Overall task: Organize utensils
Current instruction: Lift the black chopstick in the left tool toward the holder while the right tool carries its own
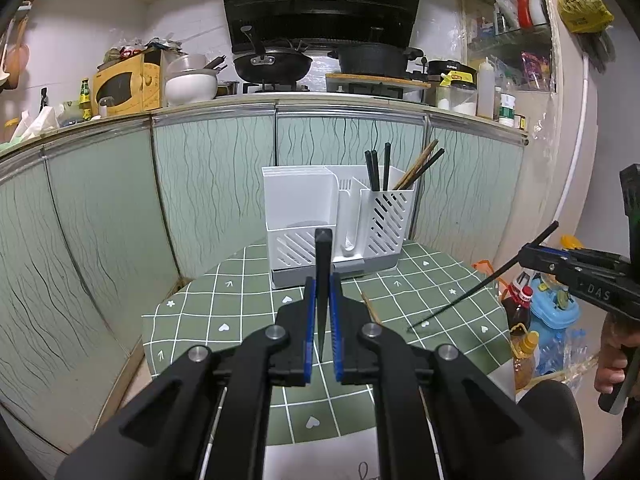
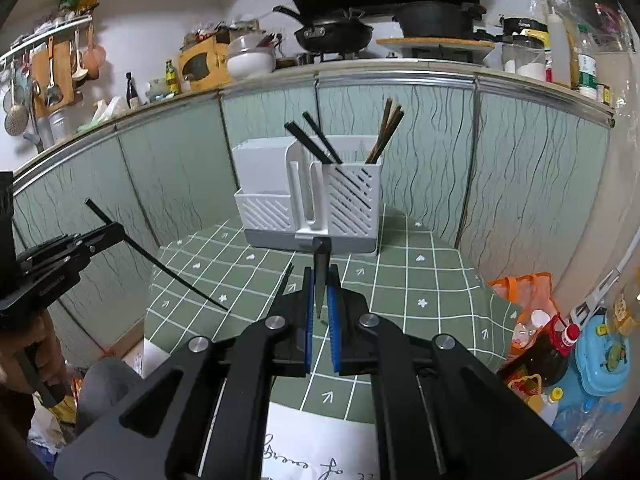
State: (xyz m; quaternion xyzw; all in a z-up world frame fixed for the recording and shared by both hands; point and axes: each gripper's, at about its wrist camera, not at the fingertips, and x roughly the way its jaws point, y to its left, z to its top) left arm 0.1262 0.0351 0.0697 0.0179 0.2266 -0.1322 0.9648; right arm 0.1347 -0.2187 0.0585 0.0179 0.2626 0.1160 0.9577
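Note:
A white utensil holder [image 1: 336,216] [image 2: 308,192] stands at the far side of the green tablecloth, with black and brown chopsticks [image 1: 416,168] [image 2: 384,132] upright in its right compartment. My left gripper [image 1: 323,280] is shut on a black chopstick [image 1: 323,280], held upright above the table; it also shows in the right wrist view [image 2: 156,264]. My right gripper [image 2: 320,272] is shut on another black chopstick [image 2: 322,276], seen slanting in the left wrist view [image 1: 480,280]. A brown chopstick [image 1: 370,308] [image 2: 286,278] lies on the cloth near the grippers.
The round table [image 1: 224,312] sits against green cabinet doors [image 1: 212,184]. Bottles and bags [image 2: 552,340] stand on the floor to the right. A white paper [image 2: 316,448] lies at the table's near edge. The kitchen counter with pans runs above.

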